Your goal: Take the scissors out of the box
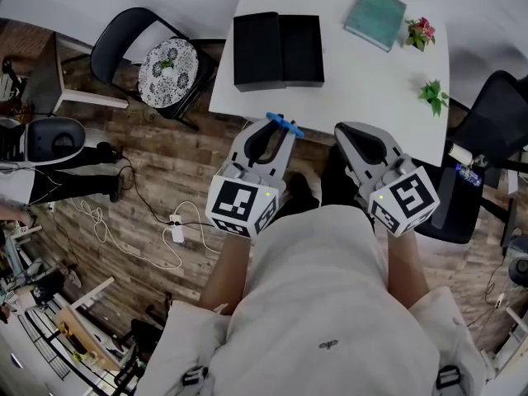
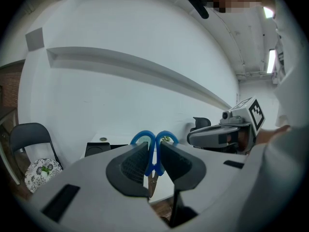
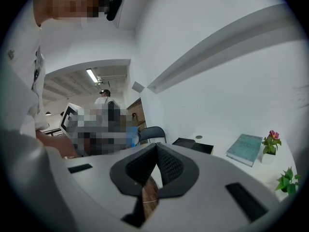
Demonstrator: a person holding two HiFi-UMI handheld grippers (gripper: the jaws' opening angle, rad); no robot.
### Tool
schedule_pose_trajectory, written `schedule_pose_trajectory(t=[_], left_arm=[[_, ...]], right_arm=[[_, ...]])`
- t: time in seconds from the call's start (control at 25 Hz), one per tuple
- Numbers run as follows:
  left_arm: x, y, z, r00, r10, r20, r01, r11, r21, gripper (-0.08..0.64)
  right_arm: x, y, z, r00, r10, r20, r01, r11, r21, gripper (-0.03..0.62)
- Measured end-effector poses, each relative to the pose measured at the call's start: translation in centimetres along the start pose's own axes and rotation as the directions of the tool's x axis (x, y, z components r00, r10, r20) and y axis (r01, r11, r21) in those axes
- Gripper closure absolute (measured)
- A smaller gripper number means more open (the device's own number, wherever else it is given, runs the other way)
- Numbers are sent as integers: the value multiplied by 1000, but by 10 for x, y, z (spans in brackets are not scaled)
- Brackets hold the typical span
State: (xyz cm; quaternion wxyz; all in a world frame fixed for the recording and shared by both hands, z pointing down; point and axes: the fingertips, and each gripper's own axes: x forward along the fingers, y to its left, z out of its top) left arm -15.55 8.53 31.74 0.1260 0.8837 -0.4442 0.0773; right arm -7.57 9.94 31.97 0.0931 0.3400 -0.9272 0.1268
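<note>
Person's white shirt (image 1: 330, 304) fills the near foreground, with both forearms reaching out to the far side. Left gripper (image 1: 279, 125): jaws narrow, clamped on the blue-handled scissors (image 2: 154, 151), handle loops up and blade tips pointing down between the pads. The scissors are out of the box, held by the near edge of the white table (image 1: 363, 89). The black box (image 1: 301, 52) lies open in two halves on the table's far left. Right gripper (image 3: 156, 148): jaw tips meet, nothing between them. A teal book (image 1: 375, 16) lies at far right.
</note>
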Motion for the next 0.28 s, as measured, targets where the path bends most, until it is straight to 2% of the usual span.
schedule_pose_trajectory(t=[0.28], left_arm=[[-6, 0, -3, 1000, 1, 0, -1, 1000, 4, 469]], right_arm=[[1, 7, -3, 1000, 5, 0, -5, 1000, -5, 588]])
